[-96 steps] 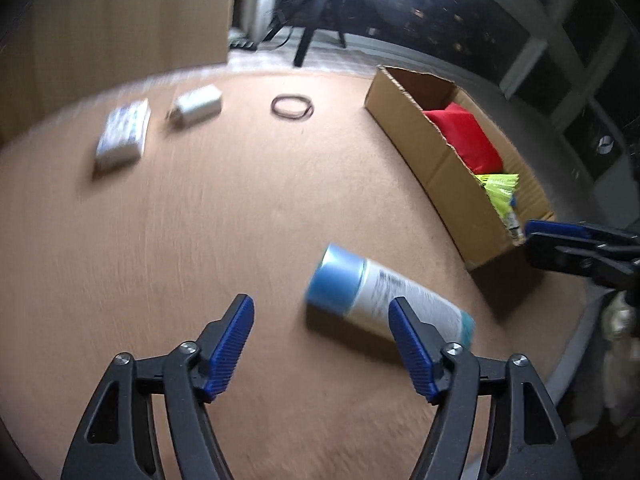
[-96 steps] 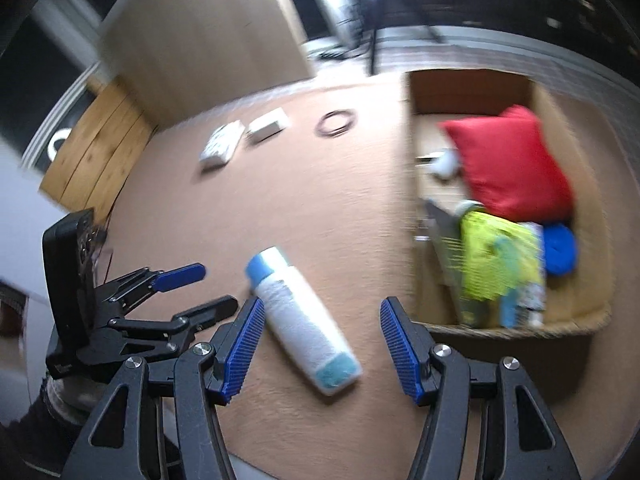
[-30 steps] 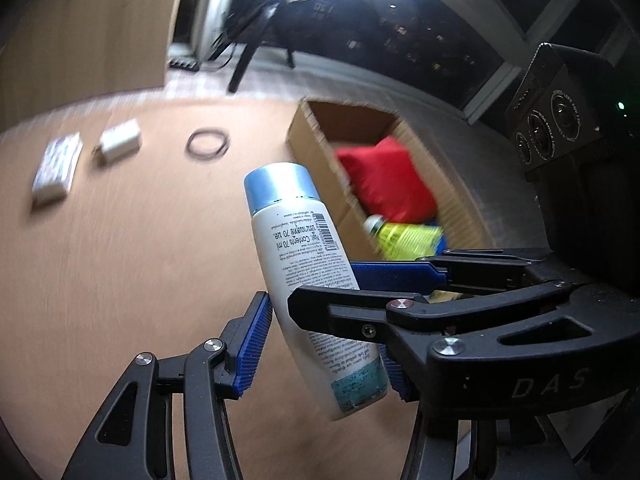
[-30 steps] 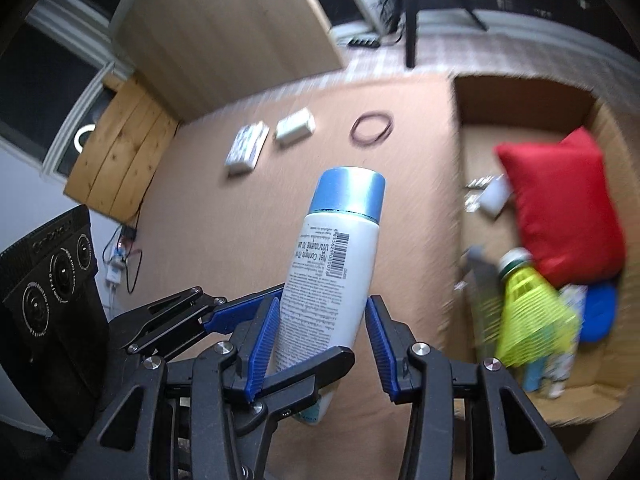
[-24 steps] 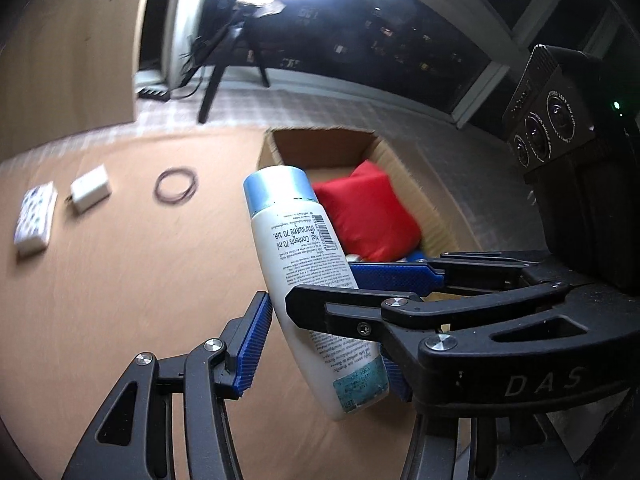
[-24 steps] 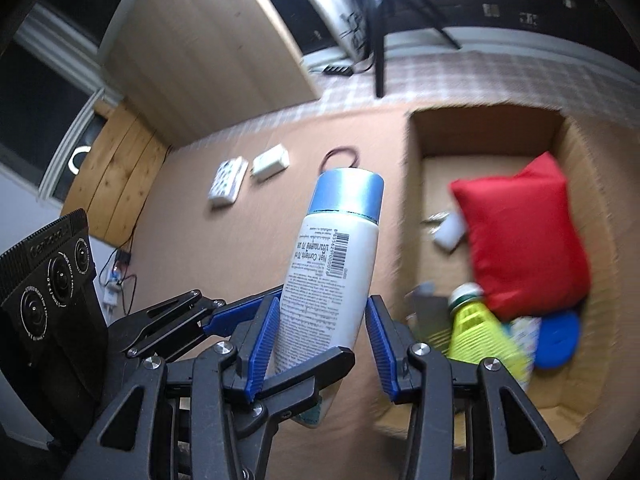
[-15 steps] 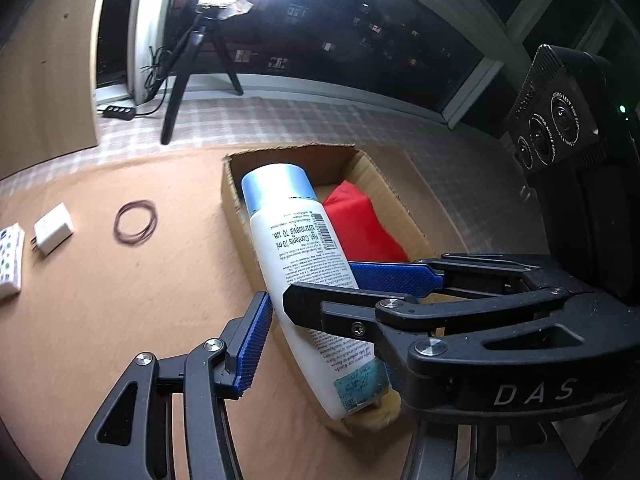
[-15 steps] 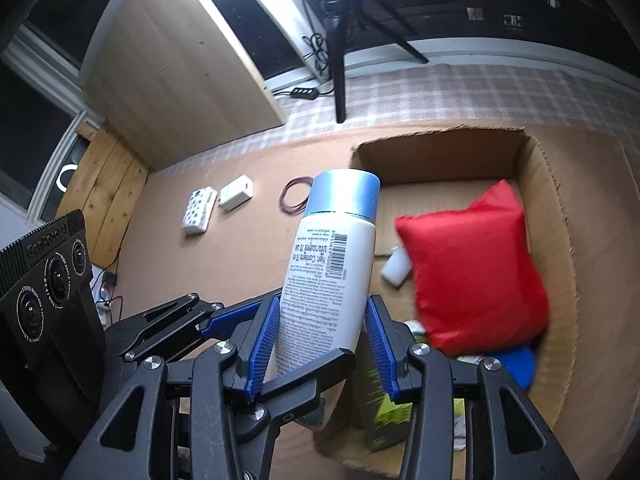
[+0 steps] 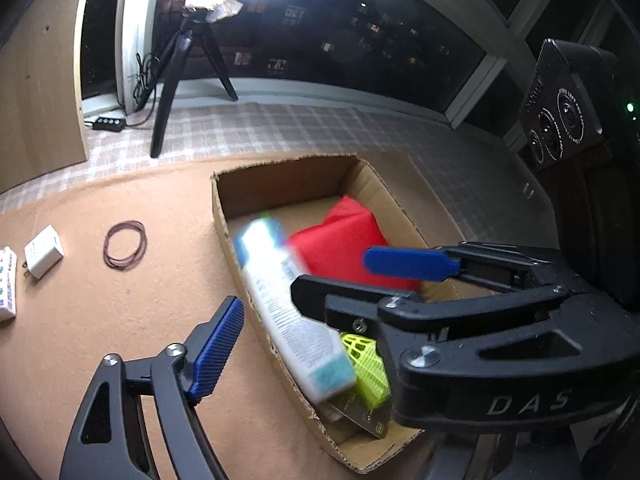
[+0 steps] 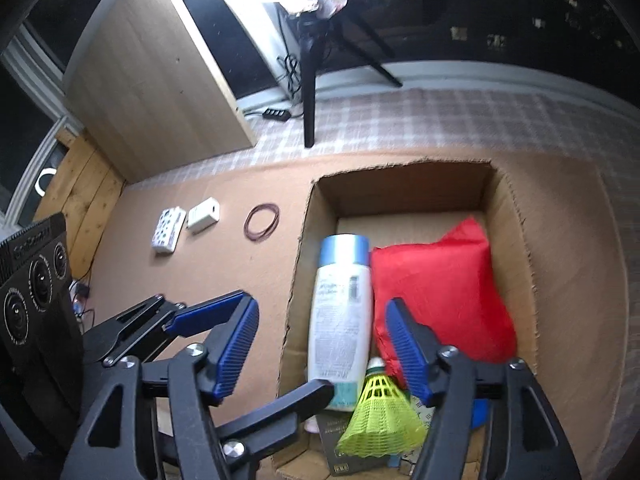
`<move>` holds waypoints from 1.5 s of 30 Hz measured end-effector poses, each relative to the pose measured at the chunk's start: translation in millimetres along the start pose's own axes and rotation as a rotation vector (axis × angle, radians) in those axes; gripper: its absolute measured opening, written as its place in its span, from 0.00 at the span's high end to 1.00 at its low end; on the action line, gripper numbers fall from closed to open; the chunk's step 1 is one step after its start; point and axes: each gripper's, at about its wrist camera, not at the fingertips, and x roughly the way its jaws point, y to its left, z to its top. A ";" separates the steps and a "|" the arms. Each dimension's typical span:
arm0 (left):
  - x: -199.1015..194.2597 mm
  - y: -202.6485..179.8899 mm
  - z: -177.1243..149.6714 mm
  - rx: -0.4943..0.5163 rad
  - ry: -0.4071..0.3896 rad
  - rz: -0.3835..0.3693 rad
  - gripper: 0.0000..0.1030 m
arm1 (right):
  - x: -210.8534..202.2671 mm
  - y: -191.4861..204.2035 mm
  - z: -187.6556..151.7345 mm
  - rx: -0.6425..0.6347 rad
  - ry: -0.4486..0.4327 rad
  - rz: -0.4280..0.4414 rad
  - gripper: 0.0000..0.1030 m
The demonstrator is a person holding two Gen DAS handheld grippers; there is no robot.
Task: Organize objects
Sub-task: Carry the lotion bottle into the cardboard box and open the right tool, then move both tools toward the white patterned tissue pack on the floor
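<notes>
The cardboard box [image 10: 514, 240] sits on the brown table [image 10: 224, 280], and the white bottle [image 10: 340, 312] with the blue cap now lies inside it along the left wall, just beside the red cushion [image 10: 440, 292]; in the left wrist view the bottle is smeared by motion, so it may not have quite settled. Both tongs are released: the right gripper [image 10: 320, 348] hangs over the box with its jaws spread wide on either side of the bottle and touching nothing, and the left gripper [image 9: 280, 340] is likewise spread, its far finger hidden behind the right tool. The step in hand looks like the letting-go of the bottle, and doing it well means lifting both tools straight up, jaws kept wide, so no finger clips the bottle, the box wall or the yellow-green shuttlecock [image 10: 380, 416] that lies at the bottle's base. The two tools cross closely here, so they should part without knocking each other. Left on the table, well apart from the box, are a white pill pack [image 10: 168, 230], a white charger [image 10: 204, 214] just beside it, and a ring of rubber bands [image 10: 262, 222] nearer the box; nothing blocks the way to them.
</notes>
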 end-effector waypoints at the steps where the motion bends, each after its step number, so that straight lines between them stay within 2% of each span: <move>1: -1.1 0.8 -0.1 0.003 0.000 0.005 0.20 | -0.3 0.3 0.4 0.001 0.000 -0.001 0.38; 7: -10.7 12.3 -4.1 0.003 0.001 0.013 0.20 | -2.0 8.1 -0.5 0.014 0.002 0.003 0.38; 16: -45.0 48.3 -22.3 -0.022 -0.016 0.037 0.20 | -8.6 35.4 -8.1 0.048 -0.036 0.014 0.38; 31: -111.5 142.6 -63.5 -0.092 -0.043 0.104 0.20 | 15.7 111.1 -19.9 0.022 -0.060 0.070 0.38; 38: -139.1 198.4 -69.0 -0.165 -0.078 0.136 0.20 | 30.7 151.8 -9.0 -0.010 -0.114 0.136 0.38; 45: -149.5 250.0 -62.7 -0.199 -0.079 0.169 0.20 | 66.3 177.1 14.0 0.006 -0.087 0.155 0.38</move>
